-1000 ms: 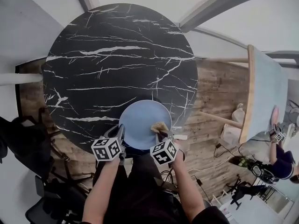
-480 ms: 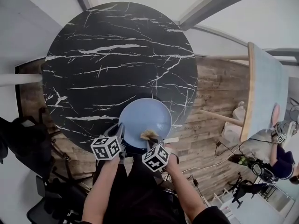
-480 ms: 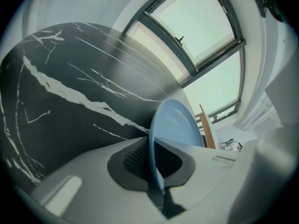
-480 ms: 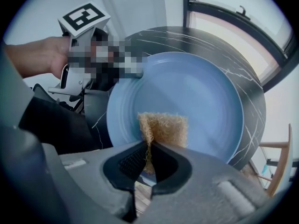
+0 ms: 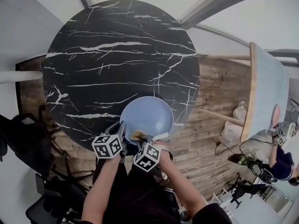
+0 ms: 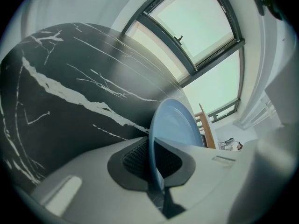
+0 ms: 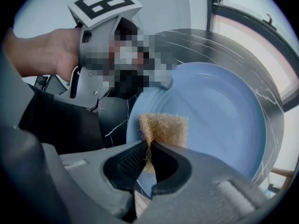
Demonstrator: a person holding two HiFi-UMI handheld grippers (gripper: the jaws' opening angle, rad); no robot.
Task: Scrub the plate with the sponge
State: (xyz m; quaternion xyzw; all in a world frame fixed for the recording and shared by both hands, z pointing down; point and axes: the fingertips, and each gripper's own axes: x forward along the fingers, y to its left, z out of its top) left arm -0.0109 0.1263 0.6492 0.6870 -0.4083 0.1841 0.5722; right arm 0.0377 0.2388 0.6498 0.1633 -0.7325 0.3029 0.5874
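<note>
The blue plate (image 5: 148,113) sits at the near edge of the round black marble worktop (image 5: 117,55), in the lower centre of the head view. The left gripper (image 6: 153,166) has its jaws closed narrowly on the plate's rim. The right gripper (image 7: 148,158) pinches the tan sponge (image 7: 164,127) between its jaws, over the plate's lower left part, close to the left gripper. In the head view the two grippers hide the plate's near rim. To the right are the wooden floor (image 5: 219,101) and a light table (image 5: 268,87).
</note>
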